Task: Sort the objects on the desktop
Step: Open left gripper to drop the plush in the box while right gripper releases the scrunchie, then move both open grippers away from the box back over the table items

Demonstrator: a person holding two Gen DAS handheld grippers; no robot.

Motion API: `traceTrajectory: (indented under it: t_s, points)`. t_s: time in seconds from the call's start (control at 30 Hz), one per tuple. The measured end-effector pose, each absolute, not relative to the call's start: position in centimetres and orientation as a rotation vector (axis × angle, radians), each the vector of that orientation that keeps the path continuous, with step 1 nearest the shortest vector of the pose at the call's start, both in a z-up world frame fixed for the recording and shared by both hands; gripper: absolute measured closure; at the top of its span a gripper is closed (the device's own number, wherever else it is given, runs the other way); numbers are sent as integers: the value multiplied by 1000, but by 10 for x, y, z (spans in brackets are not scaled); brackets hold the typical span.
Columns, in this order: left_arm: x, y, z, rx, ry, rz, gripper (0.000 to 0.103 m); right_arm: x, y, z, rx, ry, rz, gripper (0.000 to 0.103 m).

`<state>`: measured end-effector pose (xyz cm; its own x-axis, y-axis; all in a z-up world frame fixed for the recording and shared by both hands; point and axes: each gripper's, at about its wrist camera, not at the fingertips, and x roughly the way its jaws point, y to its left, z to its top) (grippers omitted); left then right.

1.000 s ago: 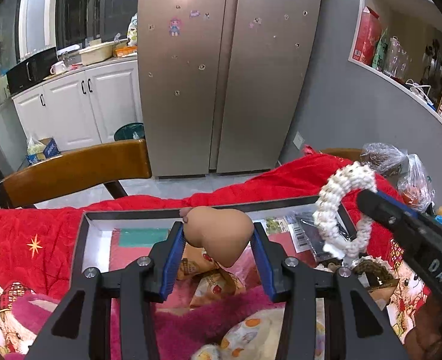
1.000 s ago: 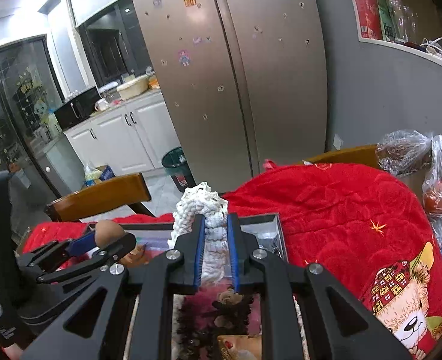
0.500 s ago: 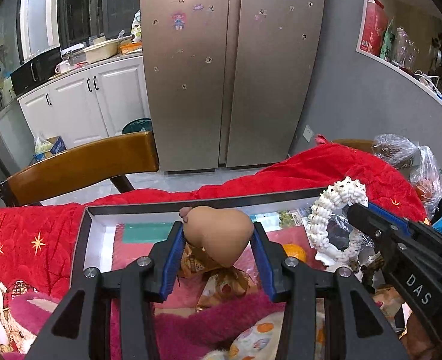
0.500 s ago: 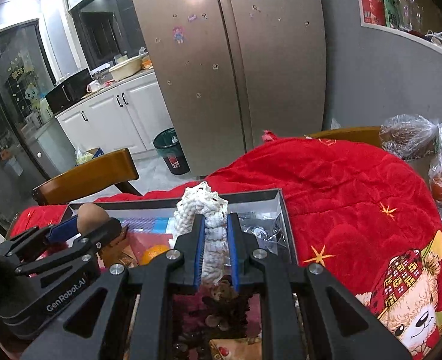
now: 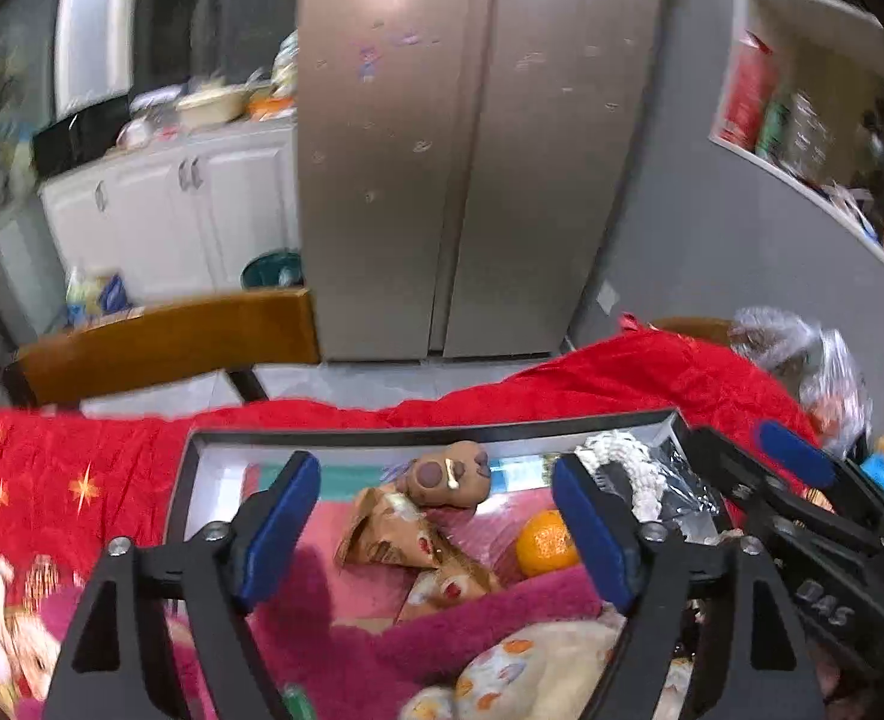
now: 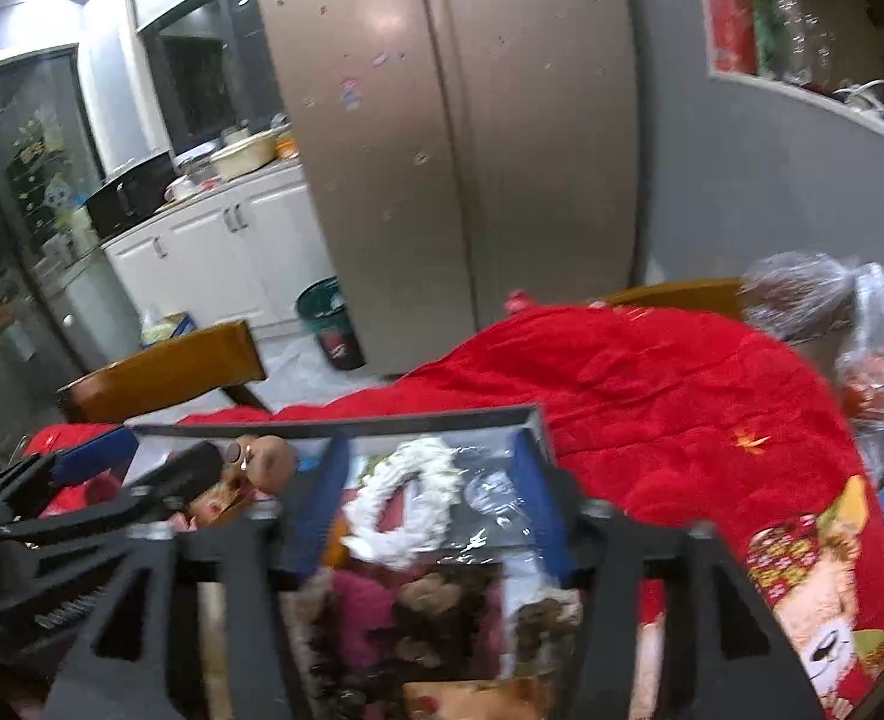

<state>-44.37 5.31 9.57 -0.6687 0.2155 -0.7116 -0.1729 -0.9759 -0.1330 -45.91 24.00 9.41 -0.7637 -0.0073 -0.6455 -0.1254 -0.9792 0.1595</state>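
A dark-rimmed box [image 5: 423,435] sits on the red quilt. A brown pear-shaped toy [image 5: 451,477] lies in it on snack packets, beyond my left gripper [image 5: 435,519], which is open and empty. A white braided ring [image 6: 408,492] lies in the box's right part, between the spread fingers of my right gripper [image 6: 429,495], which is open and not gripping it. The ring [image 5: 613,459] and the right gripper [image 5: 796,516] also show at the right of the left wrist view. The toy [image 6: 264,459] shows in the right wrist view.
An orange [image 5: 544,543], snack packets [image 5: 390,531] and crinkled plastic [image 6: 496,489] lie in the box. Pink plush [image 5: 442,618] lies at its near side. A wooden chair [image 5: 165,339] stands behind the table. Plastic bags [image 6: 826,324] sit at the right.
Both grippers have opened. The brown toy dropped from the left gripper into the box. The white ring dropped from the right gripper into the box's right part.
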Motion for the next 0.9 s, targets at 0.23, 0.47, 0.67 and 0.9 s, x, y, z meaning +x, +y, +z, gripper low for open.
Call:
traceTrajectory:
  t_s: [0.23,0.47,0.67,0.9]
  points:
    - [-442,41,106,-1104,-133,2701,0,-451,247,113,-960,288,2907,0]
    - [-437,45,114,-1064,-62,2739,0,-449,244,116,-972,277,2922,0]
    - [-437,46,112,-1056,-47,2739,0,-448,244,114,-981,291,2926,0]
    - [-429,46,121,-1000,-28,2756,0,-443,246,118,-974,321,2948,0]
